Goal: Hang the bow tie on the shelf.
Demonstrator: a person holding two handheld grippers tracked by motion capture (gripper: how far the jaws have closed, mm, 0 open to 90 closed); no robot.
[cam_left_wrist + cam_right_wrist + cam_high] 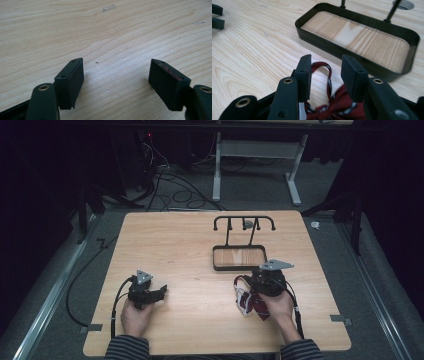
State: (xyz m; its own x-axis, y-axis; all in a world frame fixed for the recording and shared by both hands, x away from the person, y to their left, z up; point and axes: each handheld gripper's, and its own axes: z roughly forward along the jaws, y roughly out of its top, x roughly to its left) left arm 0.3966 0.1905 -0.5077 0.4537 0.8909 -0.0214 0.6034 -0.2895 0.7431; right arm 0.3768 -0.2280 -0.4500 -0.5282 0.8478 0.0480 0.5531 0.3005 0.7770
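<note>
A dark red bow tie [248,302] with striped trim and a thin strap lies on the wooden table at the front right. My right gripper [245,286] hovers just over it, open. In the right gripper view the strap loop [328,72] lies between the parted jaws of the right gripper [325,63], and the bow [342,105] sits below them; neither pad presses the strap. My left gripper [162,292] rests at the front left, open, and in its own view the left gripper [116,72] has only bare wood between its jaws.
A black tray [239,268] with a wooden floor stands behind the bow tie, its near wall [337,47] close ahead of the right jaws. A black hook rack [244,220] rises from its back. A grey round insert [247,224] sits in the tabletop behind it.
</note>
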